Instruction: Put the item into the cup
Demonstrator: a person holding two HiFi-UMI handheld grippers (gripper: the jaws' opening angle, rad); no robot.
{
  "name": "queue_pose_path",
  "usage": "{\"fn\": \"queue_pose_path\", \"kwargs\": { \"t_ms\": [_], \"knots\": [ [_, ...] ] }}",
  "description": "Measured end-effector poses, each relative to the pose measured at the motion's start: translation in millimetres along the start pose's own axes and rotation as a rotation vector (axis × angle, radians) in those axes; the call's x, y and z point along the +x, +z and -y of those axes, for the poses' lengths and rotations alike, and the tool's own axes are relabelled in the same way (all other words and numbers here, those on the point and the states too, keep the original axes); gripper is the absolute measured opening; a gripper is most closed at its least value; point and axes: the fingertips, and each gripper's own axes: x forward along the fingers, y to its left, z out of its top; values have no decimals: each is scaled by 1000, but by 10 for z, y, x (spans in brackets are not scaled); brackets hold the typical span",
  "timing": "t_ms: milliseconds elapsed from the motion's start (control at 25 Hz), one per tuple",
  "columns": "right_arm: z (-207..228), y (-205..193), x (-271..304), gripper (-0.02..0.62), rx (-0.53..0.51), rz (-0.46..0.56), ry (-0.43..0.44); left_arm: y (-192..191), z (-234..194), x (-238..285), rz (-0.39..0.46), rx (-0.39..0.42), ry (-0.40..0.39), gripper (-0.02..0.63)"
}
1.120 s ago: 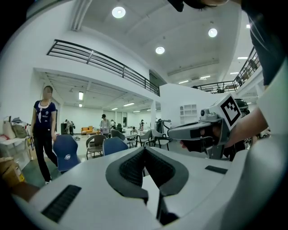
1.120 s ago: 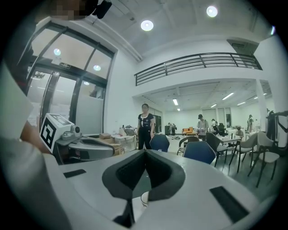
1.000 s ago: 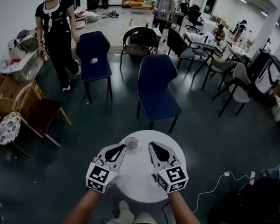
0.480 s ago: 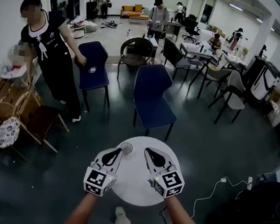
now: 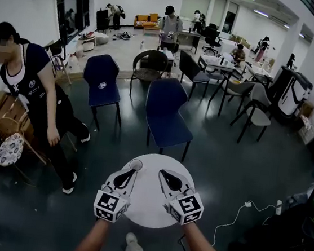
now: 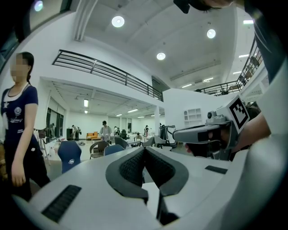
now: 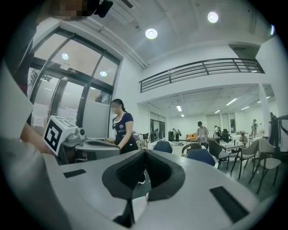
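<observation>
**Matched grey grippers with black pads**

The left gripper (image 5: 132, 172) and the right gripper (image 5: 162, 172) look alike — smooth, light-grey shells that taper forward. Each carries curved black pads (image 6: 130, 168) with a fine ribbed grain. Narrow black slots (image 6: 63, 203) are set into the shell on either side. At the rear of each sits a white cube (image 5: 112, 206) printed with black square markers, with a small round lens (image 7: 80, 132) beside it. Behind them are bare forearms (image 5: 93, 239) — and a pale shoe (image 5: 133, 243) below.
</observation>
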Motion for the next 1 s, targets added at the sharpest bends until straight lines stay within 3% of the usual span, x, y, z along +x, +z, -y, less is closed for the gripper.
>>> {"fn": "queue_pose_path", "kwargs": {
  "t_ms": [480,1000],
  "knots": [
    [-413,319,-945,17,-31,55,53,313,812,-654,20,14,46,15],
    [-935,352,-2089,17,-65,84,74,367,1737,-1499,33,47,85,15]
  ]
}}
